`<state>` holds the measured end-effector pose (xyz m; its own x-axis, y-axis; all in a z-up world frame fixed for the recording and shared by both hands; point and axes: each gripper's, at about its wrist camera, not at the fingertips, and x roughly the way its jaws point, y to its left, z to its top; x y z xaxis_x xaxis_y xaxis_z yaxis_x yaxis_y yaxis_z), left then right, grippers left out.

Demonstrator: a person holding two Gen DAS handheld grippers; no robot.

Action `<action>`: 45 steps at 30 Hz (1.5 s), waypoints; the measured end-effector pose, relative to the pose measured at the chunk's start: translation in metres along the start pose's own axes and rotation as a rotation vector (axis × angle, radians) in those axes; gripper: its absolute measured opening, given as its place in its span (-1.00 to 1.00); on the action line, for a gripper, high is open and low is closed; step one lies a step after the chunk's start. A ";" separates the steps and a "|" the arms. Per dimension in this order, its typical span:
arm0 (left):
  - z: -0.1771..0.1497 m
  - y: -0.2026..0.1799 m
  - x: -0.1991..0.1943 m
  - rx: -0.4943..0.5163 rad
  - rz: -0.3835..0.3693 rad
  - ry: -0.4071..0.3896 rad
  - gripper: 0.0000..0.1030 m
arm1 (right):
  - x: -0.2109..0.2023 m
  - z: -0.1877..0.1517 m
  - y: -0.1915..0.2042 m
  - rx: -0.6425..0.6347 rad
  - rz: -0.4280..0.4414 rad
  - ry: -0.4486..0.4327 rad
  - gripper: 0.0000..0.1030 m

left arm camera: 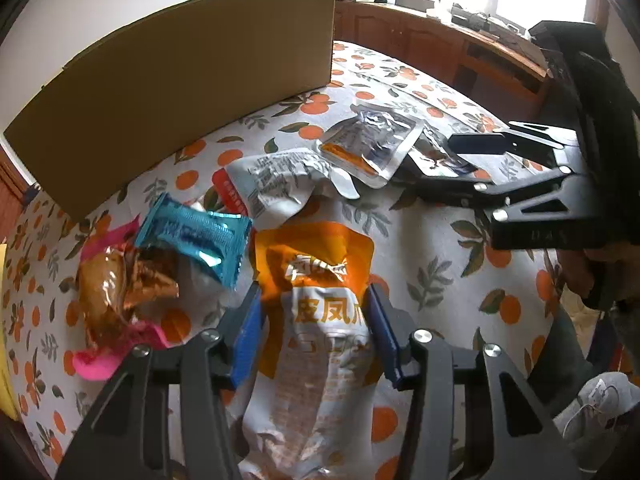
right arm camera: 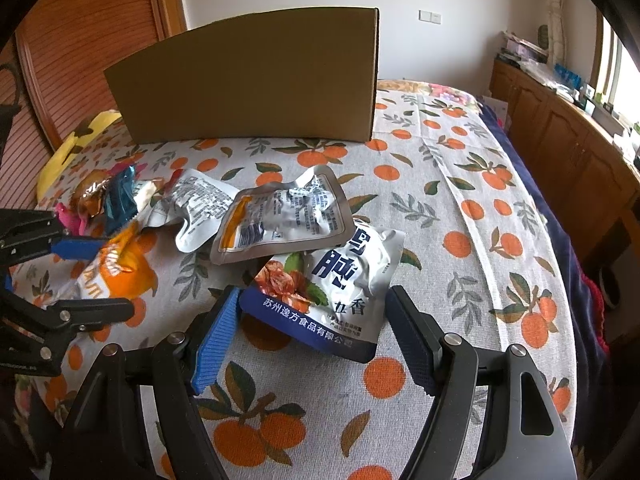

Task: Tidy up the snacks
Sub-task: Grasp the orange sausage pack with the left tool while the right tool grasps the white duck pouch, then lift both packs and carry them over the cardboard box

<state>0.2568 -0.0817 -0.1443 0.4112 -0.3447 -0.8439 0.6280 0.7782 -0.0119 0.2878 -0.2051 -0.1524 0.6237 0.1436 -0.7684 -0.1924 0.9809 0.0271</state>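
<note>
Left wrist view, left to right: pink candy (left arm camera: 104, 304), blue wrapper (left arm camera: 196, 240), then the orange pouch (left arm camera: 320, 304) clamped between the left gripper (left arm camera: 316, 320) pads. Judgement: hold it mid-body and lift straight so it clears the wrappers. Box (left arm camera: 180, 92) stands behind; bare cloth (left arm camera: 432, 248) to the right. Right wrist view: silver pouch (right arm camera: 280, 216) overlaps the white pouch (right arm camera: 332, 292), which lies between the right gripper (right arm camera: 312, 332) jaws, held apart, not pressing. Bed edge (right arm camera: 560, 240) drops off at right; move toward the box.
</note>
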 end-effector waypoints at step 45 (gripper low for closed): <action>-0.002 0.010 -0.066 -0.097 -0.033 -0.228 -0.08 | -0.014 0.009 -0.027 -0.001 -0.023 0.039 0.18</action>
<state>0.2349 -0.0497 -0.0896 0.5369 -0.4715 -0.6996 0.5813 0.8077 -0.0982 0.2909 -0.2323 -0.1367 0.5981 0.1162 -0.7930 -0.1794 0.9837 0.0088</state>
